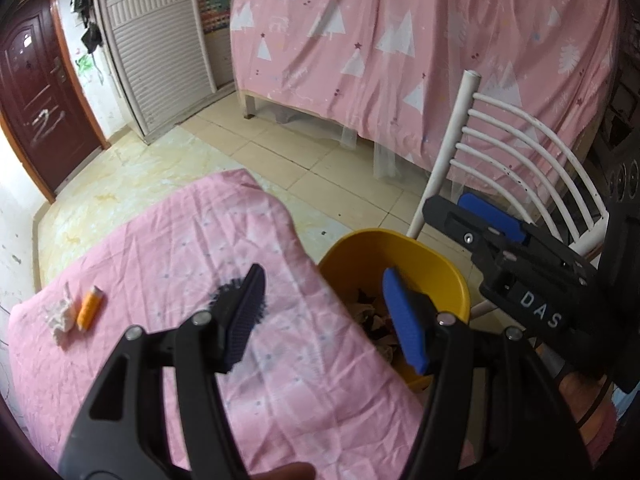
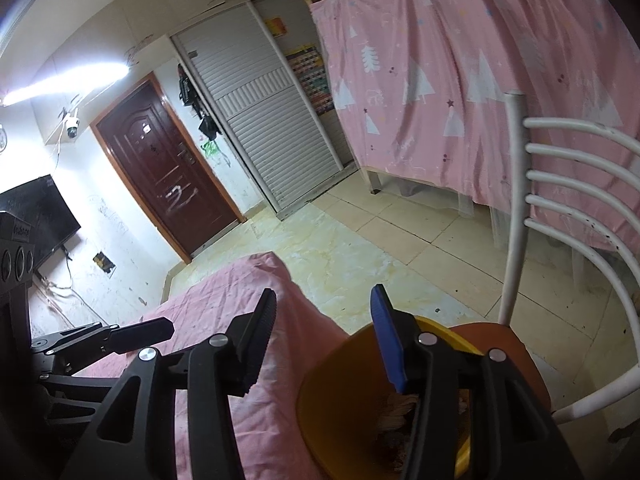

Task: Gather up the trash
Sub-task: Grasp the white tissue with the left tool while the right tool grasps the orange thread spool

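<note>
Now two scraps on cloth (image 1: 180, 264): white wad (image 1: 60, 314), orange tube (image 1: 90, 307)

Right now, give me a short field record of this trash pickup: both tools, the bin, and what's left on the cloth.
left tool: open, empty, over the cloth edge by the bin
right tool: open, empty, above the bin
yellow bin: beside the table, scraps inside
pink cloth: covers the table
left on cloth: orange tube, white crumpled scrap, lying side by side

Dark red door (image 2: 168, 168) beside a grey slatted wardrobe (image 2: 264, 132); beige tiled floor (image 2: 404, 240); pink tree-print curtain (image 2: 460, 80); white chair (image 2: 560, 208); strip light (image 2: 68, 80) overhead.
</note>
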